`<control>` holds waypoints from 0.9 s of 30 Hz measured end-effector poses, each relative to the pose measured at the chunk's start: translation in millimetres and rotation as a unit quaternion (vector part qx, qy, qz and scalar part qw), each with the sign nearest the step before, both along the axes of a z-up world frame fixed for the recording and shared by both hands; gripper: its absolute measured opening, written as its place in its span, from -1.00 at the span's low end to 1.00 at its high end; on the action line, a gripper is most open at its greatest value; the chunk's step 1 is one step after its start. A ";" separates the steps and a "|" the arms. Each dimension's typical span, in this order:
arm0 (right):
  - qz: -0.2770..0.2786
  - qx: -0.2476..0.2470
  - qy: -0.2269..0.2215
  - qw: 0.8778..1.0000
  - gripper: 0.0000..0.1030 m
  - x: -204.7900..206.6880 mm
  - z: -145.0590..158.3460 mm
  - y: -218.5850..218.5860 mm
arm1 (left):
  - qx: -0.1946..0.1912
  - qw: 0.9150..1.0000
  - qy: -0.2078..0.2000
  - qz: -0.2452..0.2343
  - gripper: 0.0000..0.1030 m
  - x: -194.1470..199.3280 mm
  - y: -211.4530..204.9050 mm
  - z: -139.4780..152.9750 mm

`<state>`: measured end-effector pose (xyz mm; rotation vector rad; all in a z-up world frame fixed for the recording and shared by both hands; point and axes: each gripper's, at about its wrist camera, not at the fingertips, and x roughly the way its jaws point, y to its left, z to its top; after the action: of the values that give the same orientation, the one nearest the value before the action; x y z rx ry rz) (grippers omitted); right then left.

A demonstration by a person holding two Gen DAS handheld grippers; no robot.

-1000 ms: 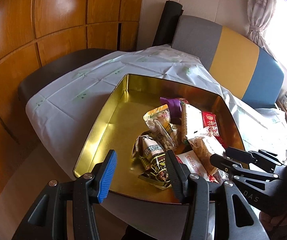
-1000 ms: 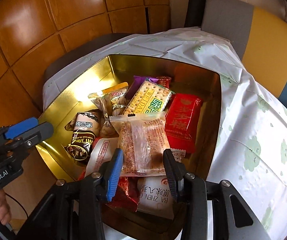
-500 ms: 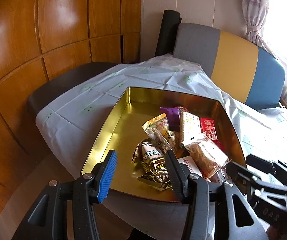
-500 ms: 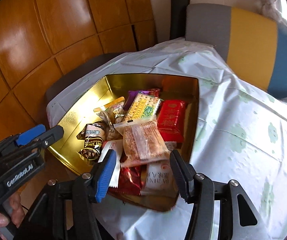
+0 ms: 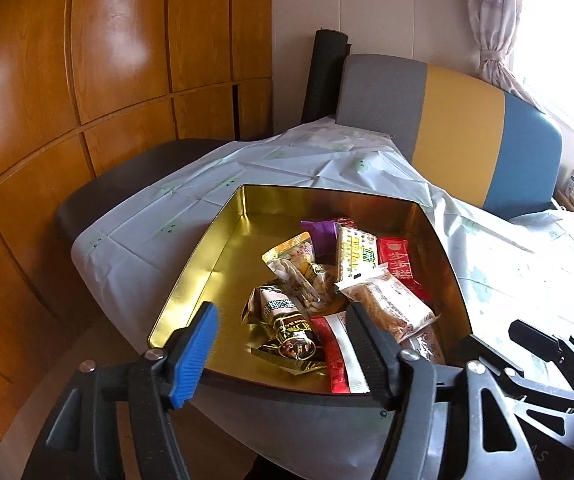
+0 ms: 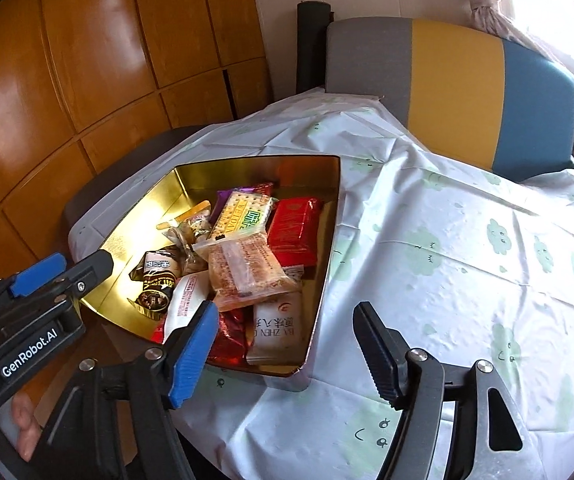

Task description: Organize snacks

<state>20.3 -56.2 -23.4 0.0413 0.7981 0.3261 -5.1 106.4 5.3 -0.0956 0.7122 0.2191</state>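
On the table, near its left edge, a gold tin tray holds the snacks, heaped toward its right and near side while its left floor lies bare. A clear-wrapped crispy bar lies on top of the heap, with a green-and-white cracker packet just beyond it and a red packet touching both on the right. A purple packet peeks out at the far end. On the left of the heap sits a dark brown wrapped snack, and at the near end a white pastry packet lies beside a red-and-white sachet.

The left gripper hangs above the tray's near rim; its jaws have just been opening and now stand wide, gripping nothing, with the snacks seen below the gap. The right gripper is off the tray's near right corner, its jaws also just opening, wide apart and empty, over the tablecloth.

That pale cloth with green cloud prints covers the table. Beyond it stands a grey, yellow and blue chair back, and wooden panelling fills the left.
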 end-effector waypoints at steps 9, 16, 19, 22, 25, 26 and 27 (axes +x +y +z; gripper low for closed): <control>-0.003 0.000 0.000 1.000 0.39 -1.7 -1.9 -0.2 | 0.006 1.000 -0.008 0.014 0.42 -0.6 1.4 1.5; -0.004 -0.001 -0.002 1.000 0.39 -2.3 -2.3 -0.4 | 0.011 1.000 -0.002 0.023 0.42 0.9 1.4 -1.2; -0.005 0.001 0.002 1.000 0.39 -1.6 -3.1 -1.5 | 0.009 1.000 -0.002 0.027 0.42 1.1 2.1 -0.9; -0.005 0.000 -0.001 1.000 0.39 -1.8 -2.5 -1.2 | 0.012 0.999 -0.003 0.029 0.42 0.5 1.9 -0.8; -0.004 0.001 -0.001 1.000 0.39 -2.3 -2.6 -0.5 | 0.015 0.999 -0.004 0.030 0.42 0.4 1.7 -1.0; -0.005 0.001 -0.001 1.000 0.40 -2.3 -2.6 -0.6 | 0.015 0.999 -0.005 0.030 0.42 0.4 1.6 -1.1; -0.005 0.001 0.000 1.000 0.40 -2.3 -2.7 -0.8 | 0.016 0.999 -0.005 0.030 0.42 0.4 1.4 -1.3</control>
<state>17.9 -56.9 -26.2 0.0471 0.7968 0.3168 -4.7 107.8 4.1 -0.0872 0.6955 0.2880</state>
